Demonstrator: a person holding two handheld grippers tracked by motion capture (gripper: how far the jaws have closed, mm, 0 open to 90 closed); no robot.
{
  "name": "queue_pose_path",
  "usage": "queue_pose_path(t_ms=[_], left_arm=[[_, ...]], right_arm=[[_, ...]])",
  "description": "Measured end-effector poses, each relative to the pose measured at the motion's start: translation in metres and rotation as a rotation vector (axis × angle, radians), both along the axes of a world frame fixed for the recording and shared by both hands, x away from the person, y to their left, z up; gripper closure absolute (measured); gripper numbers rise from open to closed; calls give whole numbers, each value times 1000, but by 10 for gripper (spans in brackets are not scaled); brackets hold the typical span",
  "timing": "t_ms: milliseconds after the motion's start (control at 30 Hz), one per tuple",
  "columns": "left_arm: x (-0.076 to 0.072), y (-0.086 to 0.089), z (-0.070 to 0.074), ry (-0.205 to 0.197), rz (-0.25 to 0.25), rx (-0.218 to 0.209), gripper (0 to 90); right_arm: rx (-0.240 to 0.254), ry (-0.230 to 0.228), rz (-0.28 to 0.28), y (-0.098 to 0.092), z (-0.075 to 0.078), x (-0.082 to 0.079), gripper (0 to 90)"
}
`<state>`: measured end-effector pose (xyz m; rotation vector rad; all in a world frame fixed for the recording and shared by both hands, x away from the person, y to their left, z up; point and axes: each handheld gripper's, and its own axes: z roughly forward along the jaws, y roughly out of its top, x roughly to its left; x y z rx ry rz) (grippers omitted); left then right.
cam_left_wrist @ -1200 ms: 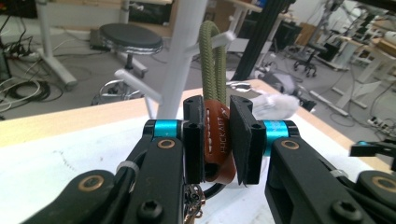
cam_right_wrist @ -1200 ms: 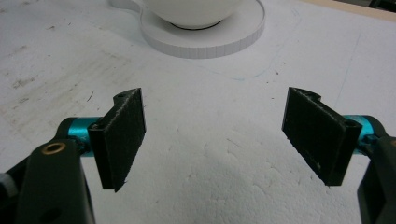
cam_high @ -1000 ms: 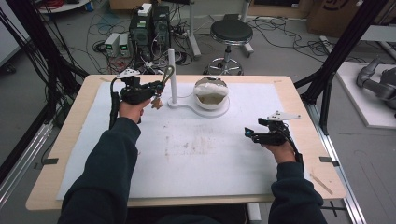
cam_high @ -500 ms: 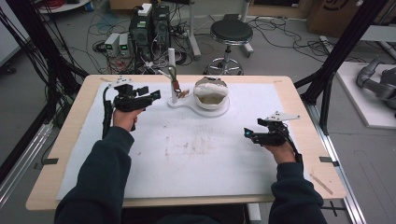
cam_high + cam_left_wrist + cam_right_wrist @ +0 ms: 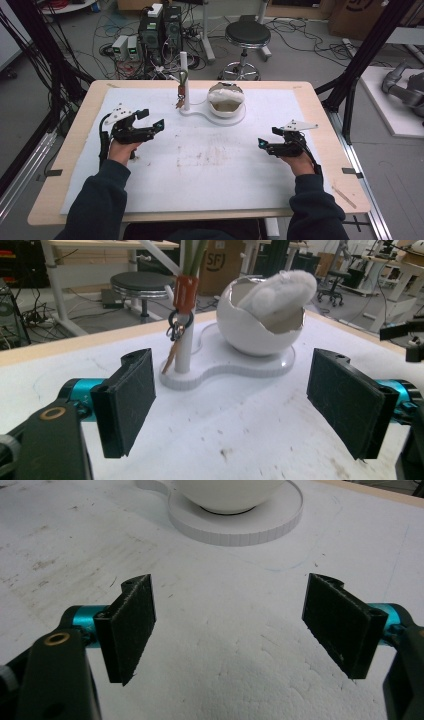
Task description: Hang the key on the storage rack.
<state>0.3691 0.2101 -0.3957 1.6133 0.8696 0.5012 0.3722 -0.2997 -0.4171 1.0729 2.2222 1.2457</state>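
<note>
A white stand (image 5: 212, 111) sits at the far middle of the surface (image 5: 320, 125), on a white foam sheet (image 5: 210, 165) that covers most of it. The stand has a flat base shaped like two joined discs. From the smaller disc rises a thin white post (image 5: 184, 80). An orange sleeve (image 5: 185, 289) is clipped to the post, with green stems above it and a small metal ring and a tan stick hanging below. On the larger disc rests a white egg-shaped bowl (image 5: 226, 100), tilted with its opening up and toward the person. Inside it lies a soft white pad (image 5: 282, 287), its edge poking over the rim; what lies under the pad cannot be told.

The left gripper (image 5: 147, 127) hovers near and to the left of the stand, its fingers (image 5: 127, 400) spread wide and empty, aimed at the post and bowl. The right gripper (image 5: 267, 145) rests well apart at the right of the sheet, its fingers (image 5: 131, 625) also spread and empty, facing the bowl's base.

Judging from the layout, the left gripper is nearest the hanging items on the post. To handle them well, approach level, close on the sleeve or ring without knocking the thin post, and let the right gripper steady the base if it shifts.
</note>
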Motion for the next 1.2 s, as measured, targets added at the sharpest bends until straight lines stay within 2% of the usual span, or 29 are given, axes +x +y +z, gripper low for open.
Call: queue_pose_path(t_ms=[33, 67, 233, 333, 500, 767, 967, 1067, 1200], left_arm=[[-2, -1, 0, 13, 11, 33, 189], [-5, -1, -2, -1, 22, 48, 189], [-15, 0, -11, -4, 34, 36, 188], [-17, 1, -17, 22, 34, 25, 186], [-20, 3, -20, 16, 22, 20, 186], [-25, 12, -20, 0, 40, -7, 190], [-24, 19, -26, 31, 54, -12, 190], [-23, 21, -26, 32, 66, -24, 191], [-22, 20, -27, 30, 63, -18, 194]], right_arm=[[-1, 1, 2, 0, 0, 0, 216], [0, 3, 1, 0, 0, 0, 215], [9, 1, -2, -2, 0, 0, 215], [9, -3, -4, -4, 0, 0, 215], [-5, -11, -1, -3, 1, -1, 216], [-16, -26, -15, -2, 4, -6, 215], [-18, -36, -12, -2, 5, -7, 215], [-16, -37, -13, -2, 5, -7, 215], [-17, -40, -18, -3, 6, -8, 215]])
